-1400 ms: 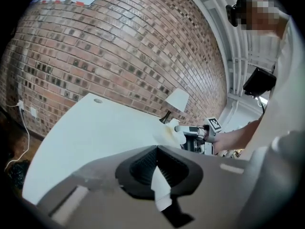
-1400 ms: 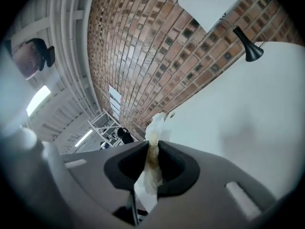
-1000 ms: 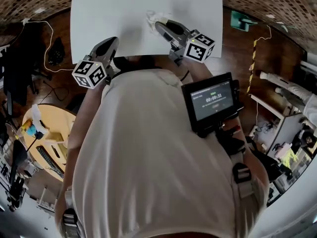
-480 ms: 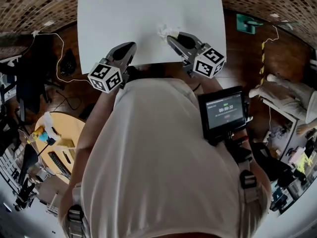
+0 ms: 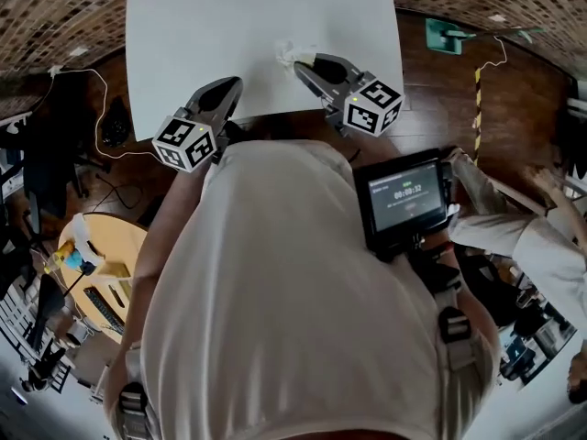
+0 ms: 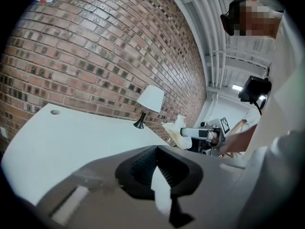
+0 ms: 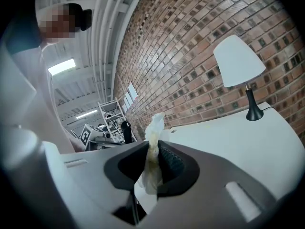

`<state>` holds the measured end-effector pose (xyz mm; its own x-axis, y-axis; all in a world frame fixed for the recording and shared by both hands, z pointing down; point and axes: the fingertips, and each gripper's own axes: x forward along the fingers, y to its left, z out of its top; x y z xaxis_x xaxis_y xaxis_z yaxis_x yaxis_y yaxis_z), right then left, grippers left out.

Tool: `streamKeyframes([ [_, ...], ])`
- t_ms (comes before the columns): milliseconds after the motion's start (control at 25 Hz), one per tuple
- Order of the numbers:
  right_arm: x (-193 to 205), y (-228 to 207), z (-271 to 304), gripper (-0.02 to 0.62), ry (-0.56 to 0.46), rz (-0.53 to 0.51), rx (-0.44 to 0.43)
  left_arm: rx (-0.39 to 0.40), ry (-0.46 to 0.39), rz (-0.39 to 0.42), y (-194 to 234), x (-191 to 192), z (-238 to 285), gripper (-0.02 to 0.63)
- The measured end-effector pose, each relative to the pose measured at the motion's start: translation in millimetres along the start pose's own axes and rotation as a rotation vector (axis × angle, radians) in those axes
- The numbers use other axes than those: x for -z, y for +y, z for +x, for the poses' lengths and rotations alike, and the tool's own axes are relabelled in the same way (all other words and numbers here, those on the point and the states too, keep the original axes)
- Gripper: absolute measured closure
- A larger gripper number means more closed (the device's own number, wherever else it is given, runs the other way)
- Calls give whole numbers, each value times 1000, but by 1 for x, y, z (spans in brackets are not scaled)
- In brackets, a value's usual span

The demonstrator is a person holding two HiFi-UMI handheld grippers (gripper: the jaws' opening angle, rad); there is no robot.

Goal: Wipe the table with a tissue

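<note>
Between right gripper (image 7: 153, 147) jaws, tissue (image 7: 155, 125) lengthwise, end poking past tips

The left claw (image 5: 229, 84) is held out ahead of the torso (image 5: 293, 291), angled slightly downward, with its jaws brought together and nothing gripped. The right claw (image 5: 304, 63) is held near it, a little further forward, with its jaws pinched on a tissue (image 5: 288, 54) that sticks out past the tips.

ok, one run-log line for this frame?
right gripper: shut on tissue, over table near edge | left gripper: shut, empty, at near edge | tissue touching table: unclear
</note>
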<state>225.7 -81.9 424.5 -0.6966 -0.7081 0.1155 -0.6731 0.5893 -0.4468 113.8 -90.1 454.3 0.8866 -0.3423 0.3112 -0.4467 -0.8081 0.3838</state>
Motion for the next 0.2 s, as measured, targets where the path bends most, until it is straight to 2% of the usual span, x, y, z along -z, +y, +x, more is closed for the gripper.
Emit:
streamKeyframes([
  [200,-5,-4,-4,535,-9,20,-24,-15,0,-3,-3,-3,8,601],
])
